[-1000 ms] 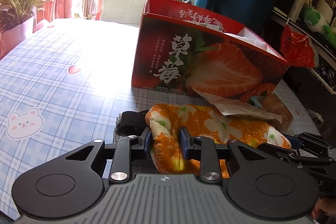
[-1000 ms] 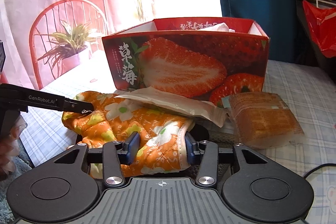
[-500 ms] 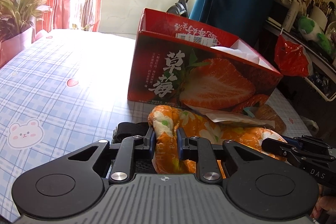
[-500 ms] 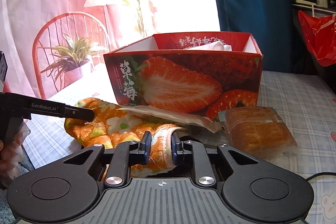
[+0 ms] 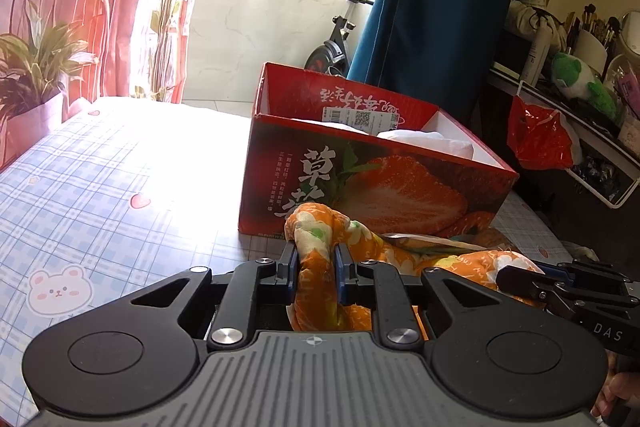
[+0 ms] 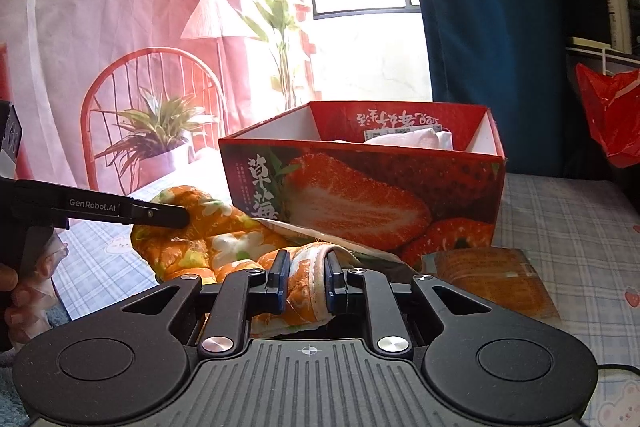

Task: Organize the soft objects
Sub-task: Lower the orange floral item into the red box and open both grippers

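Left gripper and right gripper each pinch one end of the orange floral cloth, whose long axis spans between them, just before the strawberry box; the open box lies straight ahead of both.

A box stands on the table, with a white bundle inside it. A cloth lies in front of the box. A flat packet rests on the cloth, against the box's front. A wrapped cake lies right of the cloth. A potted plant sits at the table's far left.
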Motion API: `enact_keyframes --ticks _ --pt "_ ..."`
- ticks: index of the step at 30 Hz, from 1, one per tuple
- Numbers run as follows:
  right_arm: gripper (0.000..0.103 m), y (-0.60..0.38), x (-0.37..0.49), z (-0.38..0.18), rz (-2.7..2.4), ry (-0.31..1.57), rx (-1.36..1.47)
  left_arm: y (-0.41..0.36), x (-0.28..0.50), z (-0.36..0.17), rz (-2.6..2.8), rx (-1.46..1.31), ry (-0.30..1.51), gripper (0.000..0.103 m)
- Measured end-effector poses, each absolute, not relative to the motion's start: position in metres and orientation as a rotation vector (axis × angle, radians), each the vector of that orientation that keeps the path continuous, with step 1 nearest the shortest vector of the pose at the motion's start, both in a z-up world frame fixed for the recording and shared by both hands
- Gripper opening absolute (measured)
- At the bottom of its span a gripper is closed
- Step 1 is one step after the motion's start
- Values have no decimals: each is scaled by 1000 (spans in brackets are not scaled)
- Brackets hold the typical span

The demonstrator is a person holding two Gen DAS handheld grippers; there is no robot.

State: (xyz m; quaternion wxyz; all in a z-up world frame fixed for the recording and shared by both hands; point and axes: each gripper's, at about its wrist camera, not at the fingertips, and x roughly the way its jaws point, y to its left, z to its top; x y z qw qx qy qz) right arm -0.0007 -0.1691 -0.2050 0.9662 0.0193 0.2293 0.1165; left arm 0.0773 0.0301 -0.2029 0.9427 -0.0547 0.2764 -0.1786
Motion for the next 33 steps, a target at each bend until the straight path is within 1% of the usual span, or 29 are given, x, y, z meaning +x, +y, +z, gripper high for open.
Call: enact_keyframes --ticks 9,19,25,29,33 --pt "15 -169 -7 -172 252 353 25 39 77 -167 -397 -141 463 19" --pt "15 -189 47 -132 244 287 4 10 140 -112 -438 -100 391 19" --pt "15 -213 106 -123 202 315 36 -15 207 -106 -441 -66 465 19" --pt "14 -230 145 -126 163 358 102 -30 257 -113 -417 -60 548 19" --pt "14 -236 183 -137 128 420 112 -41 289 -126 -393 -41 607 19"
